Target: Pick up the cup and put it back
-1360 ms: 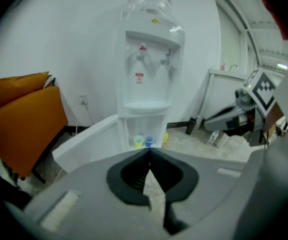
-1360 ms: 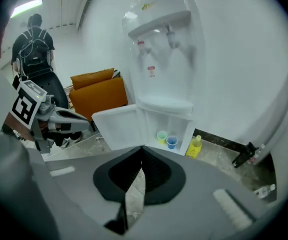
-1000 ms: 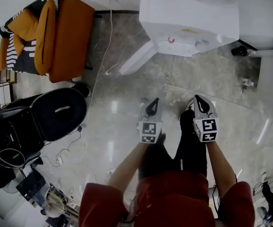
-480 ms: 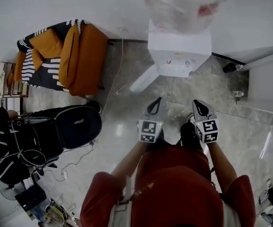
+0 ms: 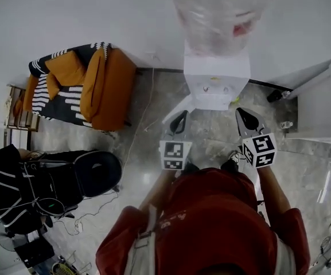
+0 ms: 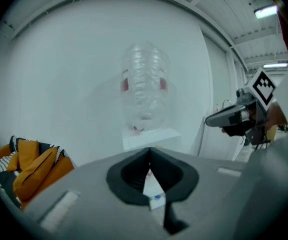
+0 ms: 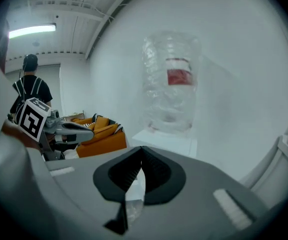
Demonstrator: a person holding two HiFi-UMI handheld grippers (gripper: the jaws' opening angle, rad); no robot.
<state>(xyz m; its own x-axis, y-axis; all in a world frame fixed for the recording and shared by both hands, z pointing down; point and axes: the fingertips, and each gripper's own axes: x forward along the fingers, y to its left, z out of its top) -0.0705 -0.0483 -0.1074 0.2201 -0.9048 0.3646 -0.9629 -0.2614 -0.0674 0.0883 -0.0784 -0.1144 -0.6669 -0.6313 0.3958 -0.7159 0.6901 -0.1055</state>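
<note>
No cup shows in any view. A white water dispenser (image 5: 217, 79) with a big clear bottle (image 5: 219, 10) on top stands against the wall ahead. My left gripper (image 5: 181, 114) and right gripper (image 5: 241, 112) are held side by side in the air and point at it, still apart from it. In the left gripper view the jaws of the left gripper (image 6: 149, 151) meet at their tips with nothing between them, below the bottle (image 6: 144, 91). The right gripper (image 7: 142, 149) looks the same, shut and empty, under the bottle (image 7: 172, 81).
An orange sofa (image 5: 96, 87) with striped cushions stands at the left wall. Black bags (image 5: 67, 176) and cables lie on the floor at the left. A white cabinet (image 5: 320, 107) stands at the right. A person (image 7: 30, 89) stands far off.
Both grippers have risen together from near the floor to the height of the dispenser. The head view has tilted up, bringing the bottle and wall into view.
</note>
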